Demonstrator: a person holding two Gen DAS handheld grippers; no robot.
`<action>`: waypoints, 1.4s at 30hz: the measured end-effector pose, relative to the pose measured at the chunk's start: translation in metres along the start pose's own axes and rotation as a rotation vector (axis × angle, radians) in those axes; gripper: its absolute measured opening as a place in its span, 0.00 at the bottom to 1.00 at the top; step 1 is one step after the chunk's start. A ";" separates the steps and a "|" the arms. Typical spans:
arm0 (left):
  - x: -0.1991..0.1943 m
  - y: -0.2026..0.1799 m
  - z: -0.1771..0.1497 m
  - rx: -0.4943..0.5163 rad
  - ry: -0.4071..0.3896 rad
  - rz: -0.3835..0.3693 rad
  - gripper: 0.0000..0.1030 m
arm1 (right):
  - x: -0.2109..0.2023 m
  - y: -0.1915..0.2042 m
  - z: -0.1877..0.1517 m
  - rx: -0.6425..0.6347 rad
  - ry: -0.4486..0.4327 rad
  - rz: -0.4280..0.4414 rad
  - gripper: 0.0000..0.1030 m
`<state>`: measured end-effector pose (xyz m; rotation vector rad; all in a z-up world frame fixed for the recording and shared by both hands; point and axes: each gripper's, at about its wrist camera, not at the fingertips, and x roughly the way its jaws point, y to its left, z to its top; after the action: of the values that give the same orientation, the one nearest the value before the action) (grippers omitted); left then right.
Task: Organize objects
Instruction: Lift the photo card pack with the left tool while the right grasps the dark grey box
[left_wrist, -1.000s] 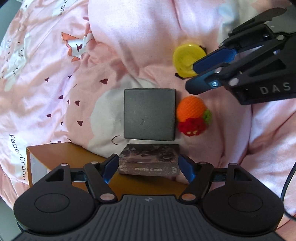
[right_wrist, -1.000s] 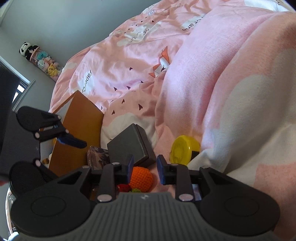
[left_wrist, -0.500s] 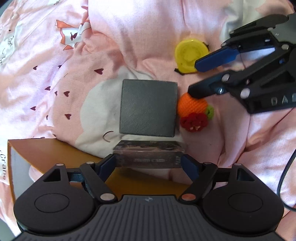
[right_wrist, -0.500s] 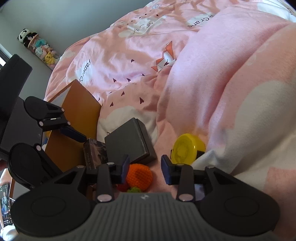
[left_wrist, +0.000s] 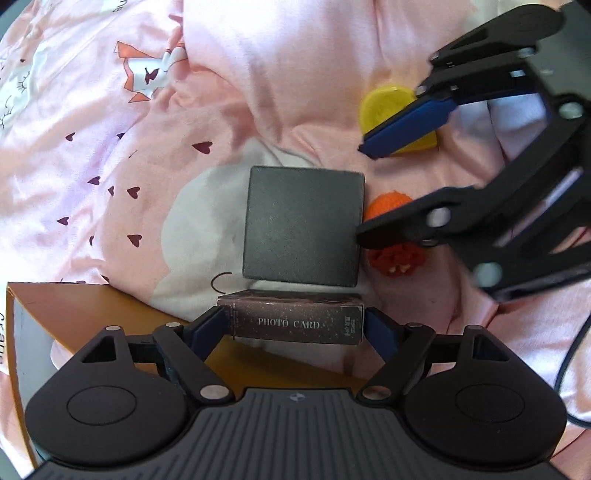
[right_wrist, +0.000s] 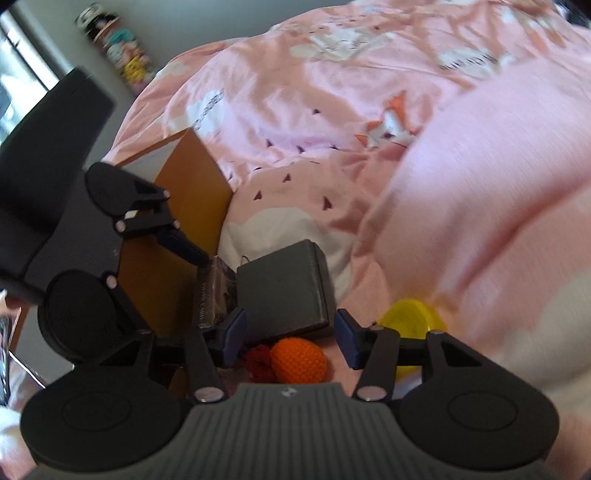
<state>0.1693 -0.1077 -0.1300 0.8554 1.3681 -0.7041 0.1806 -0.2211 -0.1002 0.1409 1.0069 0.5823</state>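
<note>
My left gripper (left_wrist: 295, 326) is shut on a dark "PHOTO CARD" box (left_wrist: 293, 323), held just above the edge of an orange box (left_wrist: 110, 314). Beyond it a flat dark grey square box (left_wrist: 303, 225) lies on the pink bedding. To its right sit an orange crochet toy (left_wrist: 388, 203) with a red part and a yellow disc (left_wrist: 388, 101). My right gripper (right_wrist: 290, 338) is open, its fingers either side of the crochet toy (right_wrist: 299, 360) and close above it. The grey box (right_wrist: 284, 291), the photo card box (right_wrist: 214, 291) and the yellow disc (right_wrist: 410, 317) show there too.
The orange box (right_wrist: 184, 206) stands open at the left on a rumpled pink duvet (right_wrist: 332, 129). A raised duvet fold (right_wrist: 480, 203) rises at the right. A shelf with plush toys (right_wrist: 118, 55) stands against the far wall.
My right gripper has come down and in over the crochet toy, with its fingers wider apart. My left gripper keeps hold of the photo card box and has shifted slightly.
</note>
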 end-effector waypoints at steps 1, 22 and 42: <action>0.000 0.000 0.000 -0.001 -0.004 -0.002 0.92 | 0.004 0.000 0.003 -0.012 0.009 -0.005 0.53; 0.012 0.007 0.006 0.036 0.034 -0.024 1.00 | 0.063 -0.024 0.024 0.079 0.161 0.115 0.62; 0.017 -0.013 0.001 0.034 0.015 0.014 1.00 | 0.039 -0.039 0.019 0.186 0.086 0.185 0.38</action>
<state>0.1604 -0.1148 -0.1479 0.8979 1.3657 -0.7130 0.2273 -0.2310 -0.1342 0.3791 1.1386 0.6665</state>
